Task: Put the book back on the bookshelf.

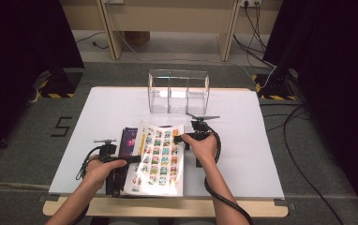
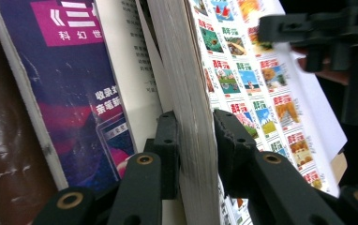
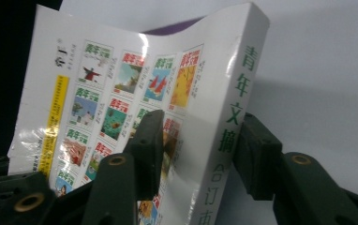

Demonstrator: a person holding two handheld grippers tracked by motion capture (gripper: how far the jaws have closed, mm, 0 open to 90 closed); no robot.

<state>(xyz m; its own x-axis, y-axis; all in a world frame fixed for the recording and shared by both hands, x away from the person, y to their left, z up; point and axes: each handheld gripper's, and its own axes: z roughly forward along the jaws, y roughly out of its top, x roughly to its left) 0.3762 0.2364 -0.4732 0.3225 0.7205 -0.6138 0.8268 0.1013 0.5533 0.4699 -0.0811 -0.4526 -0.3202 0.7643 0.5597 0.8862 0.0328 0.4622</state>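
Observation:
A thick paperback book [image 1: 160, 157], its white cover printed with several small colour pictures, lies cover up near the table's front edge. My left gripper [image 1: 132, 159] reaches in from the book's left side. In the left gripper view its jaws [image 2: 196, 126] press on the page block [image 2: 186, 70]. My right gripper [image 1: 182, 137] is at the book's far right corner. The right gripper view shows it [image 3: 200, 136] with one pad on the front cover [image 3: 121, 84] and the other behind the green-lettered spine [image 3: 235, 103]. The cover bows slightly.
A purple magazine [image 1: 129, 138] and a dark brown cover [image 2: 8, 140] lie under the book's left side. A clear plastic box [image 1: 178, 91] with compartments stands at the back of the white table [image 1: 242, 154]. Cables trail from both grippers.

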